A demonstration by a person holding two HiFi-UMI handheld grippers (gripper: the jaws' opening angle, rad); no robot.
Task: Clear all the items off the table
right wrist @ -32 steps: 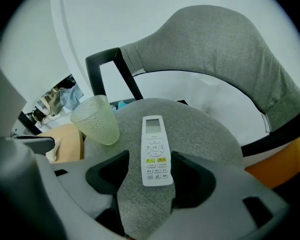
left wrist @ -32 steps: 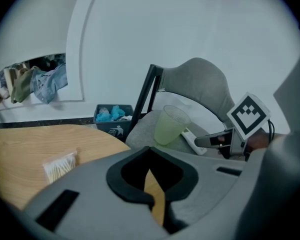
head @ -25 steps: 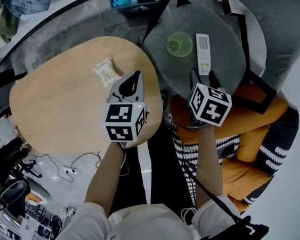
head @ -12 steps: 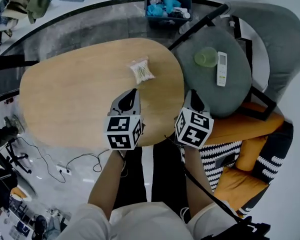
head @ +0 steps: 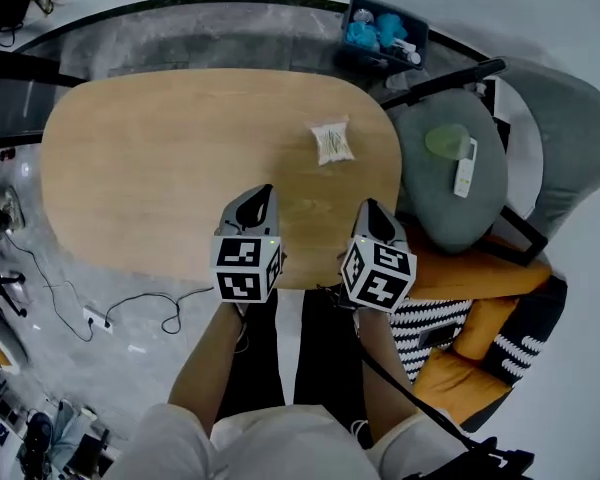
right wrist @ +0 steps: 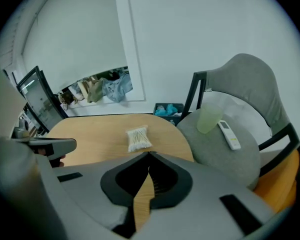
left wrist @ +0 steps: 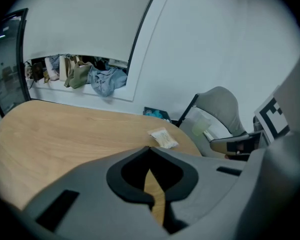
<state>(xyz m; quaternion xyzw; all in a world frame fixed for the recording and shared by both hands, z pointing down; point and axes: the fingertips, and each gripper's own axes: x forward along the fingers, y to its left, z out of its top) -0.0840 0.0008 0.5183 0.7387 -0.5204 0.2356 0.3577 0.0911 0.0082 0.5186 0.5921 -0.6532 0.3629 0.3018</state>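
Note:
A clear bag of cotton swabs (head: 331, 141) lies on the oval wooden table (head: 160, 168), toward its far right end. It also shows in the left gripper view (left wrist: 163, 137) and the right gripper view (right wrist: 138, 138). My left gripper (head: 257, 200) hovers over the table's near edge, jaws shut and empty (left wrist: 150, 148). My right gripper (head: 368, 211) is beside it at the near right edge, also shut with nothing in it (right wrist: 149, 154). Both point at the bag from a distance. A green cup (head: 444, 140) and a white remote (head: 465, 169) rest on the grey chair seat (head: 435, 203).
A dark basket (head: 383, 33) of blue items stands on the floor beyond the table. Orange and striped cushions (head: 480, 318) lie to the right of my legs. Cables (head: 130, 308) trail on the floor at the near left. Clothes (left wrist: 102, 79) hang by the far wall.
The right gripper has come away from the chair with the remote to the table's near right edge. The left has shifted along the near edge. The view swung over the table.

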